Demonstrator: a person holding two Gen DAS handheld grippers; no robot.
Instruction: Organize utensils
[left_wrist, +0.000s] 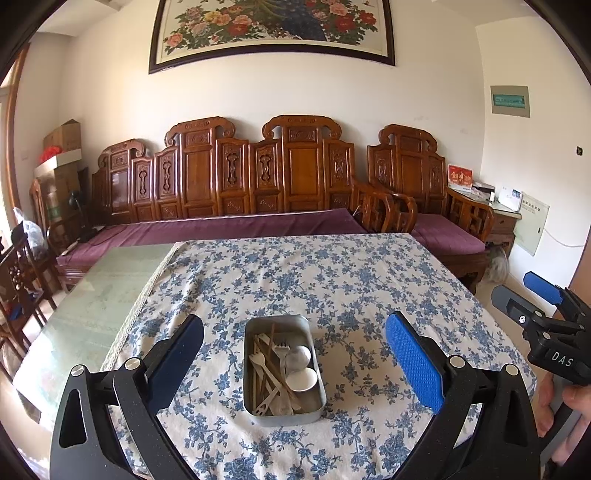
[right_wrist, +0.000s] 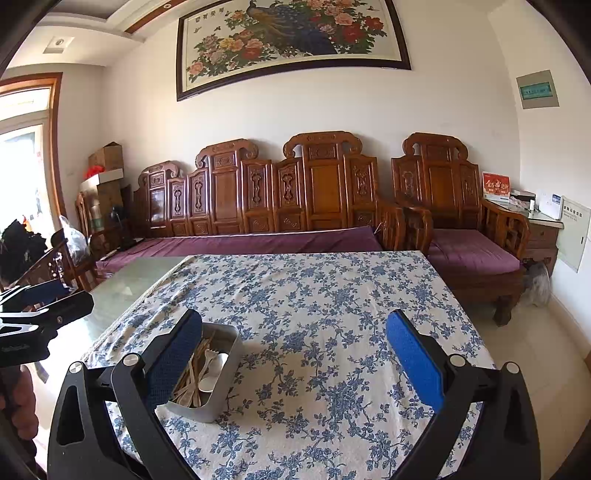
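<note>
Both grippers, left gripper (left_wrist: 294, 354) and right gripper (right_wrist: 294, 354), hang with jaws spread wide, empty. One metal tin (left_wrist: 314, 408) sits on the floral tabletop (left_wrist: 362, 280), holding light, stiff pale utensils (left_wrist: 271, 373) best pinched mid-handle, plus two slippery white spoons; the rest overlap, uncountable

Your 2 wrist cameras look forward, low over the floral-clothed bench (left_wrist: 332, 280); both share the grey metal utensil tin (left_wrist: 283, 369), carved wooden sofa (right_wrist: 280, 192).
</note>
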